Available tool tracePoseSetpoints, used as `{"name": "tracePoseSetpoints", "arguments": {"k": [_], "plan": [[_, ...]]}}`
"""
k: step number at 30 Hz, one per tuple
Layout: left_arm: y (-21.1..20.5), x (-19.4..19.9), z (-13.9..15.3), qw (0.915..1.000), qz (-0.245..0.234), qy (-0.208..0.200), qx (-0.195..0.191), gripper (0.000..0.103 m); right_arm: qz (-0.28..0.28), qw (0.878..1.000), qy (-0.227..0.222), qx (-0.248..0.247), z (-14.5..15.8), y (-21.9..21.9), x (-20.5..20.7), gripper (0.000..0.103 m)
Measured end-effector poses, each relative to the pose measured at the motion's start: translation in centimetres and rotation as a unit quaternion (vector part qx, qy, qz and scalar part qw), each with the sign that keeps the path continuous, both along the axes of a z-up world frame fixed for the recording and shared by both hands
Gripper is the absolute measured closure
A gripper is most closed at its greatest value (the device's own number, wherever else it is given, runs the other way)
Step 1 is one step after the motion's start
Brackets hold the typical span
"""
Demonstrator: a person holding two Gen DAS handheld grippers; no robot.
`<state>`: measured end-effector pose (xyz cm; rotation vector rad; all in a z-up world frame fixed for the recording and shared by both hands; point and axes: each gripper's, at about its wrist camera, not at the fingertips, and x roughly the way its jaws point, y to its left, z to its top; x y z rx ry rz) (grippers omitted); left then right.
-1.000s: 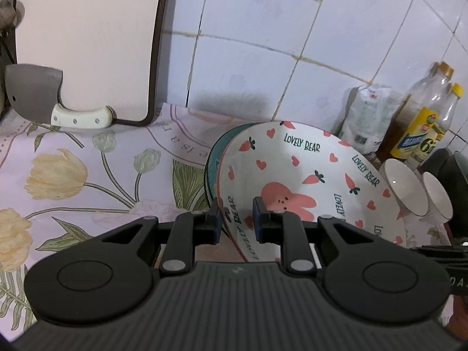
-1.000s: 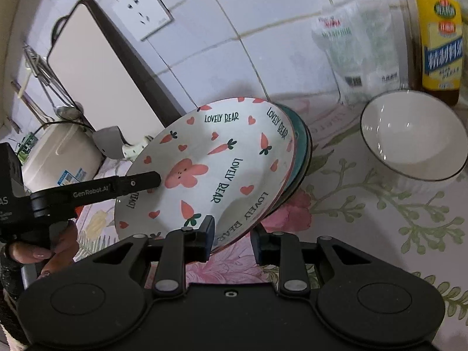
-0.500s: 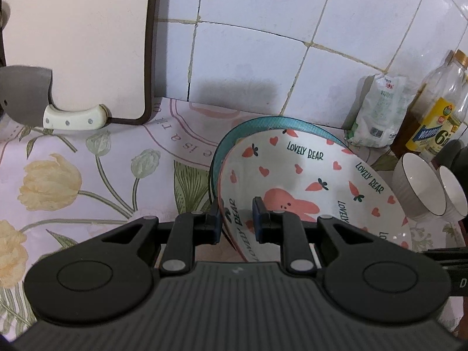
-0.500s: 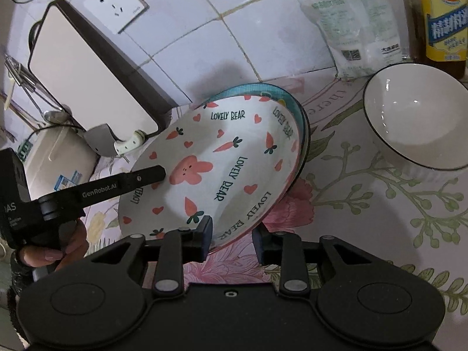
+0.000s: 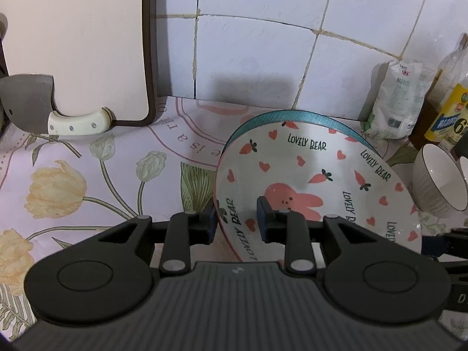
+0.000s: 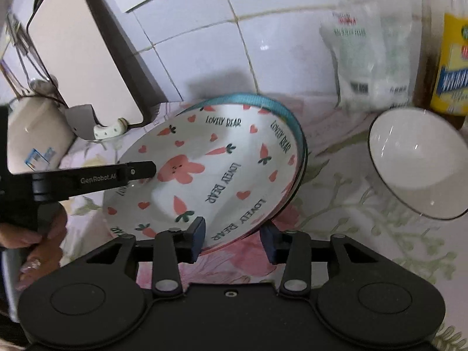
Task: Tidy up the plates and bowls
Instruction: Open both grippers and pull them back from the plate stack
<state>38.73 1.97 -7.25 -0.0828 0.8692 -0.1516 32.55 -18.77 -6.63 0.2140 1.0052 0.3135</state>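
A white plate (image 5: 307, 175) (image 6: 210, 175) printed with a pink rabbit, carrots and "LOVELY BEAR" rests slightly tilted on a teal-rimmed plate (image 5: 292, 115) (image 6: 263, 101) on the flowered counter. My left gripper (image 5: 235, 222) straddles its left rim. Its jaws are opening, and a gap shows beside the right pad. My right gripper (image 6: 232, 238) straddles the near rim with its jaws opening too, the right pad clear of the plate. In the right wrist view, one finger of the left gripper (image 6: 140, 171) lies over the plate's left edge, held by a person's hand (image 6: 29, 234).
White bowls (image 5: 438, 181) (image 6: 415, 163) stand right of the plates. Behind them are a white bag (image 5: 400, 102) (image 6: 368, 58) and oil bottles (image 5: 450, 111) (image 6: 450, 58). A cutting board (image 5: 76, 44) and cleaver (image 5: 29, 102) lean on the tiled wall at left.
Both grippers' jaws have widened around the rabbit plate's rim. The plate has sunk from a steep tilt to lie nearly flat on the teal plate. Both views have moved slightly forward.
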Motion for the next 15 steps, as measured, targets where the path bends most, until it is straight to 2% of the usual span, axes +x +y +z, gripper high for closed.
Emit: {"name": "tracePoseSetpoints", "arguments": {"k": [3,4,6,10,15], "plan": [[-0.1,-0.6,0.2,0.9999,0.002,-0.008,-0.013,0.059,0.000,0.999,-0.030,-0.029,-0.2,0.4,-0.2,0.048],[-0.1,-0.9,0.5,0.9998,0.004,-0.013,-0.016,0.057,0.000,0.998,-0.044,-0.042,-0.4,0.5,-0.3,0.048],[-0.3,-1.6,1.2,0.9995,0.009,-0.030,-0.005,0.051,-0.002,0.996,-0.070,-0.061,-0.7,0.6,-0.5,0.048],[-0.7,-3.6,2.9,0.9972,0.009,-0.069,0.028,0.044,-0.016,0.993,-0.097,-0.060,-0.9,-0.2,-1.0,0.048],[-0.4,-6.0,4.7,0.9973,-0.007,-0.067,0.027,0.043,-0.018,0.989,-0.129,-0.065,0.6,-0.8,-3.2,0.047]]}}
